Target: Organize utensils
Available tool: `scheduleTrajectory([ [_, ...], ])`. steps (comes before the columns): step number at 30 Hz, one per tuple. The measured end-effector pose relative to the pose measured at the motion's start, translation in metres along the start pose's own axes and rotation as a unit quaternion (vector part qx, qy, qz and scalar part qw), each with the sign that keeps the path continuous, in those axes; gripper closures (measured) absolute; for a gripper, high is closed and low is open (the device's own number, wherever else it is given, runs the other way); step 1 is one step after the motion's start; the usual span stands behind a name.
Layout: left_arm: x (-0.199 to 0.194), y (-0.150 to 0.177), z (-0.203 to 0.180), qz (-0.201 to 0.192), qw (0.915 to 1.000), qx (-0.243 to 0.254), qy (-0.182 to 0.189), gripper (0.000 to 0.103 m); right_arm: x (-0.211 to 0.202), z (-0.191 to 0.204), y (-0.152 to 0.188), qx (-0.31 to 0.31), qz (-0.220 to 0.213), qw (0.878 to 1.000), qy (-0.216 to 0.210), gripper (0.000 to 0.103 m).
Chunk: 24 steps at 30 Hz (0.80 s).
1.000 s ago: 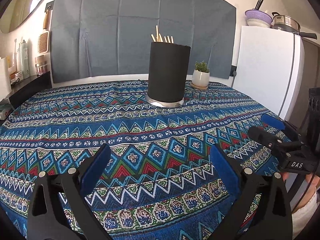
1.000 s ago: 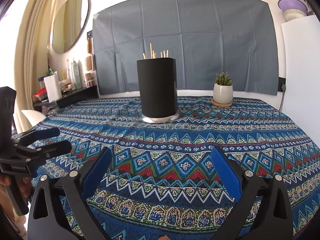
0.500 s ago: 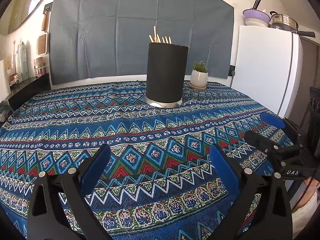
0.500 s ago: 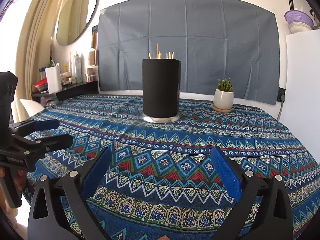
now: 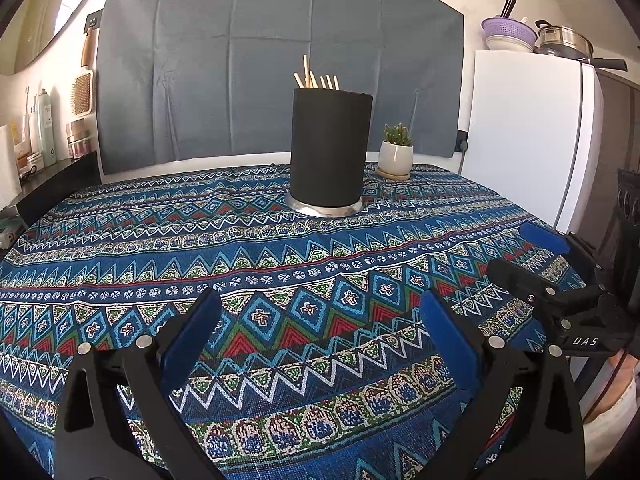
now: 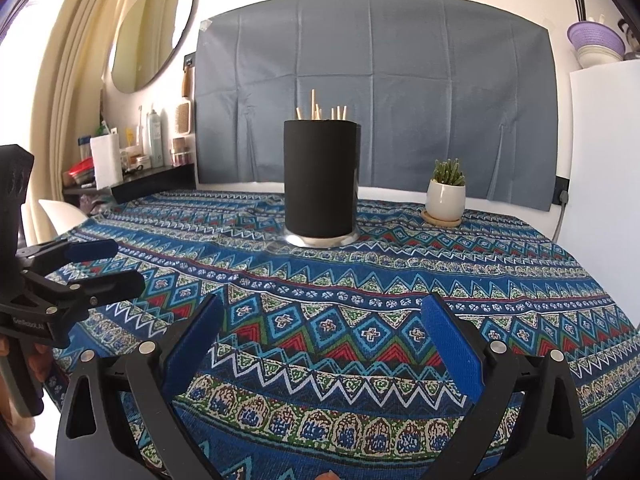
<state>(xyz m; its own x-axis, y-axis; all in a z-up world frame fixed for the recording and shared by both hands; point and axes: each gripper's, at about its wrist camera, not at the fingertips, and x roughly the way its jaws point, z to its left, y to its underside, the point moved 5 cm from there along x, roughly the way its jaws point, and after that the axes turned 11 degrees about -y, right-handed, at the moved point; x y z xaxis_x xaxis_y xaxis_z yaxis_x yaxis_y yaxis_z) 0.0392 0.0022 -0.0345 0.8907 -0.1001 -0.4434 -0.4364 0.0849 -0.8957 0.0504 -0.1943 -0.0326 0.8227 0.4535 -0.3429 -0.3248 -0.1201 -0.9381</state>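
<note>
utensil holder (image 5: 329, 148) well beyond both empty, spread grippers (image 5: 320, 316)

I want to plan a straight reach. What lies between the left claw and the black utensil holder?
Only bare patterned tablecloth separates the open left claw from the black utensil holder, as the left wrist view shows.

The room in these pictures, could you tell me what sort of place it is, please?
Probably a small lived-in home, a kitchen-dining corner. A white fridge carries a pot and purple colander, toiletries crowd a side shelf, and a patterned tablecloth covers the table.
</note>
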Motion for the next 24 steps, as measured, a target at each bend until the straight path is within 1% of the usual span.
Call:
scheduleTrajectory([
  [6,0.0007,0.0003,0.0006,0.001,1.0000,0.000,-0.003,0.006,-0.0011,-0.0008,0.0000,0.001,-0.003,1.000,0.000,0.008],
  [13,-0.0006,0.0010,-0.0016,-0.003,1.0000,0.005,0.004,0.006,-0.0022,-0.0001,-0.0003,-0.003,-0.007,1.000,0.001,0.008],
  [24,-0.0006,0.0006,-0.0029,-0.005,0.9999,0.013,0.000,0.006,-0.0037,0.0025,-0.0004,-0.011,-0.011,1.000,0.007,0.008],
])
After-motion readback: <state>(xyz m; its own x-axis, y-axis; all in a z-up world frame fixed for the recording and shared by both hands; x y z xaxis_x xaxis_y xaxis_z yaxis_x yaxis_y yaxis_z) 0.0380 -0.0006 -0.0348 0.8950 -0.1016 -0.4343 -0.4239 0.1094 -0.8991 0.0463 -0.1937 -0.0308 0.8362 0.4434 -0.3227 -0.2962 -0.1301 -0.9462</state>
